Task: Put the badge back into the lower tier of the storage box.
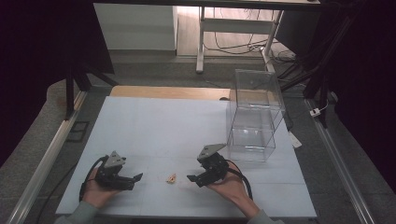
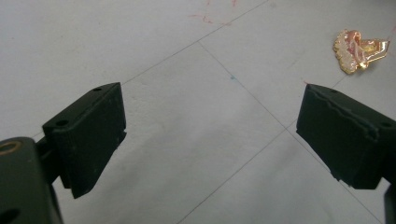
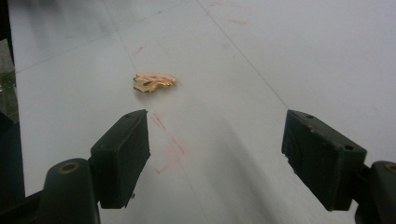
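Gold-toned, thin trinket [image 1: 171, 178] looks light, rigid, slippery on the tabletop [image 1: 187, 126]; pinch its edges. Both hand-held grippers, left [image 1: 132, 180] and right [image 1: 196, 179], spread empty.

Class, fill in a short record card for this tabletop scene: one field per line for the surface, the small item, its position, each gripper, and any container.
Surface: white table top with thin grid lines and faint red marks
Small item: flat gold-and-pink trinket
Item position: lying on the table between the two grippers, touched by neither
Left gripper: held in hand, jaws open, holding nothing
Right gripper: held in hand, jaws open, holding nothing
Container: clear plastic box, upright at the far right of the table
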Demonstrator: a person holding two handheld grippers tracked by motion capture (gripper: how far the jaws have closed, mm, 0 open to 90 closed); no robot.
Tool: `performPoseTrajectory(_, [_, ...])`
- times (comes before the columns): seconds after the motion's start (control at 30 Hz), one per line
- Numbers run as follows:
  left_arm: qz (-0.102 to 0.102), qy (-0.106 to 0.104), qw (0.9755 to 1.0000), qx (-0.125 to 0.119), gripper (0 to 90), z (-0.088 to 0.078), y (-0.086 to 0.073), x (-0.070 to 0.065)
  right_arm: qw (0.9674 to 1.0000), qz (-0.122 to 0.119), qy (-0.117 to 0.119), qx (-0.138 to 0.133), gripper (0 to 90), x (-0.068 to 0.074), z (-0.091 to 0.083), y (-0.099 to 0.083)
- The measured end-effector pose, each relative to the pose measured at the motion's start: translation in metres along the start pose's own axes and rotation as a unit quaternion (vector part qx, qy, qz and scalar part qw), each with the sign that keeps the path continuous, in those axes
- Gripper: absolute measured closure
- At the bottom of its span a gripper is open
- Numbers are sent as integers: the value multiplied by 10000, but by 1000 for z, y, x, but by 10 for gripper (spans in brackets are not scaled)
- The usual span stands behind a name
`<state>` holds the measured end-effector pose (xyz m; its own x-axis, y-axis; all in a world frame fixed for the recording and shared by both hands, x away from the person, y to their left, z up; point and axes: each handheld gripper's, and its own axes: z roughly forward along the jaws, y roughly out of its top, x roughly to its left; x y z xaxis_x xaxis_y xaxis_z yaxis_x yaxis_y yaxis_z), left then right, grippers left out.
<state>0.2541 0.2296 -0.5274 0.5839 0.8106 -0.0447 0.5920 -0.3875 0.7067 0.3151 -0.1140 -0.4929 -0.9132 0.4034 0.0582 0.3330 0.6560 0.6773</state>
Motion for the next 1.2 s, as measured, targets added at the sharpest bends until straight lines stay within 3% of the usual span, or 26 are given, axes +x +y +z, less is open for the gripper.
performPoseTrajectory(0.37, [9,1,10000,22,82,1,0,-1,9994,-226,206,161,234,12,17,17])
performPoseTrajectory(0.83, [-12,23,10000,4,79,0,-1,-1,9975,-483,306,410,227,24,41,27])
performPoseTrajectory(1.2, [-9,0,10000,45,80,0,-1,-1,9965,-531,392,514,226,30,54,34])
